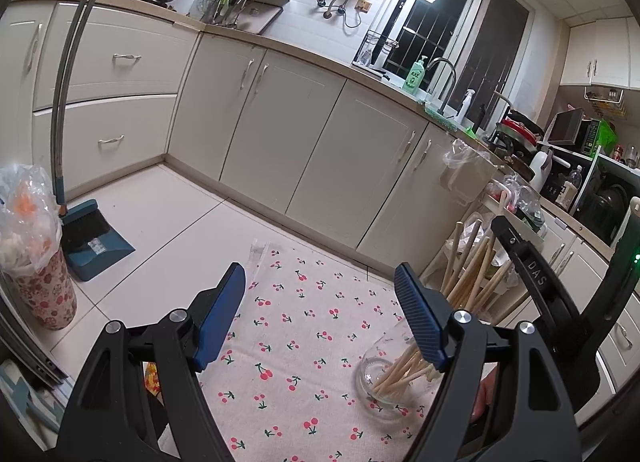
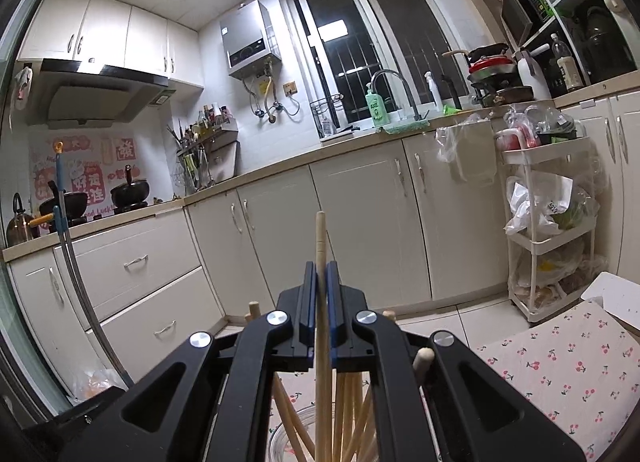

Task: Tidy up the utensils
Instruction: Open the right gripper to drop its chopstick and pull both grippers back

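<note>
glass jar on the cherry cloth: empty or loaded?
Loaded. The glass jar stands upright on the cherry cloth, with a bundle of wooden chopsticks in it, fanning out above the rim.

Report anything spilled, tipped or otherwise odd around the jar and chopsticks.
Nothing spilled or tipped. The glass jar stands upright on the cherry cloth, chopsticks fanned loosely inside. The right gripper pinches one chopstick upright above the jar; the left gripper is open beside it.

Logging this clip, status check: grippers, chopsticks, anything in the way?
Left gripper open, empty over the cherry cloth. Right gripper shut on one chopstick, upright above the glass jar of chopsticks. No obstruction seen.
</note>
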Available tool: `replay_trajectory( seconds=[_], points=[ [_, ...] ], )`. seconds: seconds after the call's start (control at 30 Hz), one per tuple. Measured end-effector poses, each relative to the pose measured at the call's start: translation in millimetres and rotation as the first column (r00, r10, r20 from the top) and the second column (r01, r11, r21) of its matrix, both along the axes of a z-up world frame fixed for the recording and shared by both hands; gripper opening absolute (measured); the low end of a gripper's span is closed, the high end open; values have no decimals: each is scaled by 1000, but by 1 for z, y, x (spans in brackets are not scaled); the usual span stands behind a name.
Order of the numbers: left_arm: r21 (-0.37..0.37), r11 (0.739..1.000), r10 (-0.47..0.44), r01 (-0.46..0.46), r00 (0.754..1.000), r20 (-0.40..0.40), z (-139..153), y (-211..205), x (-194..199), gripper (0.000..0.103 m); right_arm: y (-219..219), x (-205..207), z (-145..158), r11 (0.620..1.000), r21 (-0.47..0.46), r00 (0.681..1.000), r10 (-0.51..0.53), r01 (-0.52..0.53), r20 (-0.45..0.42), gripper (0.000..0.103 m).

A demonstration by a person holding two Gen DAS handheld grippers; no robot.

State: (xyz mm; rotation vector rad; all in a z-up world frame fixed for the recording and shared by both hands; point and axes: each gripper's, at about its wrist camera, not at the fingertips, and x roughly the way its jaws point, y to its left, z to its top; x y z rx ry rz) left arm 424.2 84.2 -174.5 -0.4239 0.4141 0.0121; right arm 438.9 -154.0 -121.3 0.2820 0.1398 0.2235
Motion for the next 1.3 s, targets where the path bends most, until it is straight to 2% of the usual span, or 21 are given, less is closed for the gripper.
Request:
replay_trajectory(
  seconds=[0.17, 0.3, 0.43, 0.53, 0.6, 0.77, 0.9, 1.0, 1.07, 1.17, 1.3],
  points=[
    [-10, 1000, 0, -1, 1000, -11, -1, 3, 1, 73, 1, -9, 0, 999, -20, 1000, 24, -24, 0, 6],
    [-5, 1000, 0, 0, 1000, -17, -2, 3, 3, 73, 3, -27, 4, 996, -81, 999, 37, -36, 17, 23],
    [29, 1000, 2, -1, 1000, -21, -1, -4, 1, 73, -4, -50, 15, 993, -114, 999, 34, -31, 21, 25],
    [57, 998, -8, 11, 999, -45, 4, -12, -3, 74, -12, -69, 24, 990, -139, 1000, 21, -20, 2, 31],
    [65, 998, -7, 10, 998, -57, 8, -16, -12, 74, -19, -83, 28, 988, -152, 1000, 2, -5, -23, 47],
    [107, 994, -11, 23, 994, -112, 23, -28, -42, 82, -33, -118, 25, 980, -200, 988, -34, 4, -149, 61],
    [149, 988, -20, 43, 988, -152, 42, -39, -69, 84, -46, -150, 22, 977, -211, 960, -61, 2, -272, 72],
    [199, 978, -23, 56, 986, -163, 62, -49, -99, 88, -60, -176, 25, 982, -188, 938, -72, 7, -340, 75],
    [240, 969, -20, 59, 987, -162, 78, -59, -121, 90, -71, -195, 33, 985, -174, 927, -74, 10, -368, 77],
    [281, 957, -18, 67, 985, -172, 96, -72, -154, 94, -83, -226, 47, 985, -170, 916, -90, 25, -390, 85],
    [296, 951, -34, 93, 979, -200, 113, -85, -194, 95, -99, -277, 68, 987, -154, 905, -102, 41, -412, 90]
  ],
)
